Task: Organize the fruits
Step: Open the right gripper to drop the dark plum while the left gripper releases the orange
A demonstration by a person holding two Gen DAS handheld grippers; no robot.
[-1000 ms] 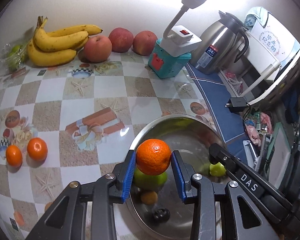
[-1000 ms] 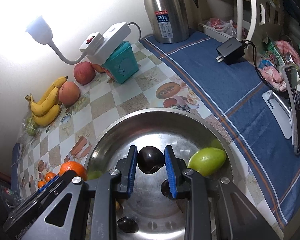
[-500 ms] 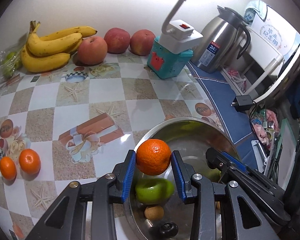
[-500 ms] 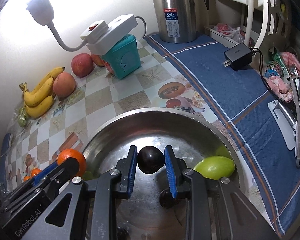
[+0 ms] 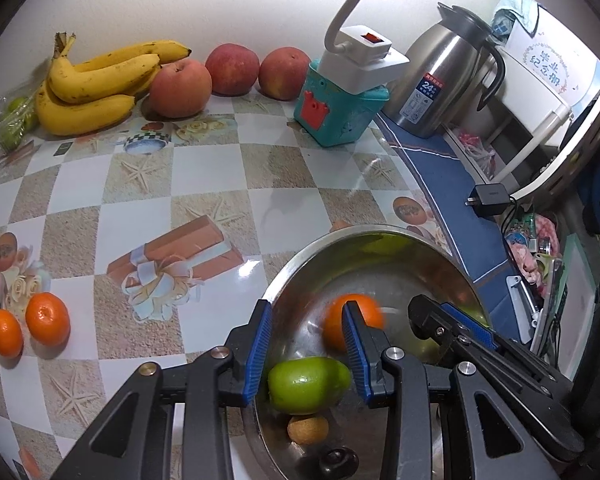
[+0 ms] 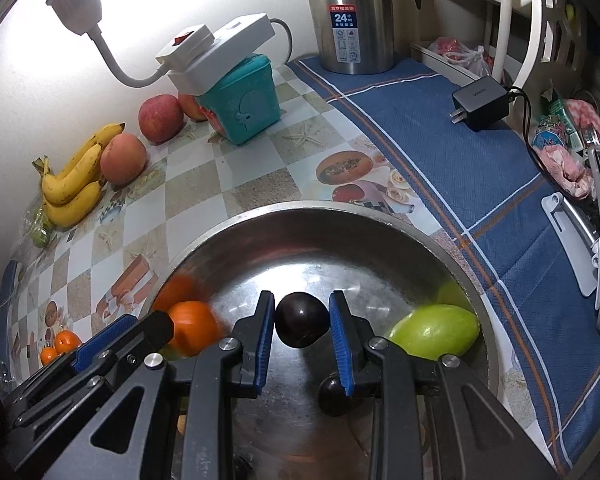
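Dropping: left claw (image 5: 306, 354) apart, blurred orange (image 5: 352, 320) loose over bowl (image 5: 300, 264). Right claw (image 6: 302, 330) clamped on plum (image 6: 302, 325) (above bowl). Two oranges (image 5: 46, 324), bananas (image 5: 96, 84) remain on worktop (image 5: 180, 184) far left.

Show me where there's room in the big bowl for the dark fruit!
The far side of the bowl, behind the dark fruit, is bare steel. Its right side holds a green fruit; its left has the blurred orange. The nearer floor is crowded by the tongs.
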